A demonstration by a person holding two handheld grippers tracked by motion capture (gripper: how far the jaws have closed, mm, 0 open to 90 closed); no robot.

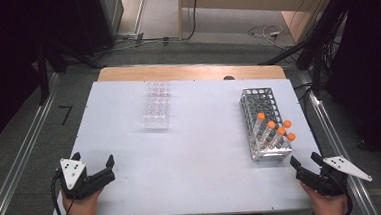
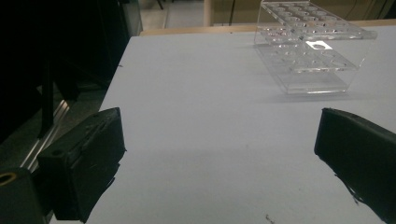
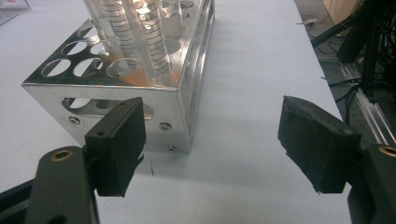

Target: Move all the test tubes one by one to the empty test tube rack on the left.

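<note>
Two tools sit at the near edge of the worktop (image 1: 190, 137), one at each near corner, each held in a hand. The left tool (image 1: 92, 161) lies at the near left corner, with its jaws spread wide and nothing between them; in the left gripper view the gap between the jaws shows bare white worktop surface. A hand (image 1: 82, 210) grips it from below the near edge. The right tool (image 1: 304, 160) lies at the near right corner, its jaws likewise wide apart and empty. In the right gripper view its jaws frame the near end of the metal rack (image 3: 140, 93), with the left jaw in front of the rack's end wall; whether it touches the wall cannot be told.

The metal rack (image 1: 264, 123) stands along the right edge of the worktop, just beyond the right tool, its long side running from near to far. Five orange-capped tubes (image 1: 275, 132) stand in its near rows, tilted slightly; the far rows are open holes. In the right gripper view the tubes (image 3: 140, 37) show printed scale marks and an orange tint at the bottom.

A clear rack (image 1: 157, 105) stands left of centre towards the far edge, well apart from both tools. In the left gripper view the clear rack (image 2: 308, 51) lies ahead of that tool.
</note>
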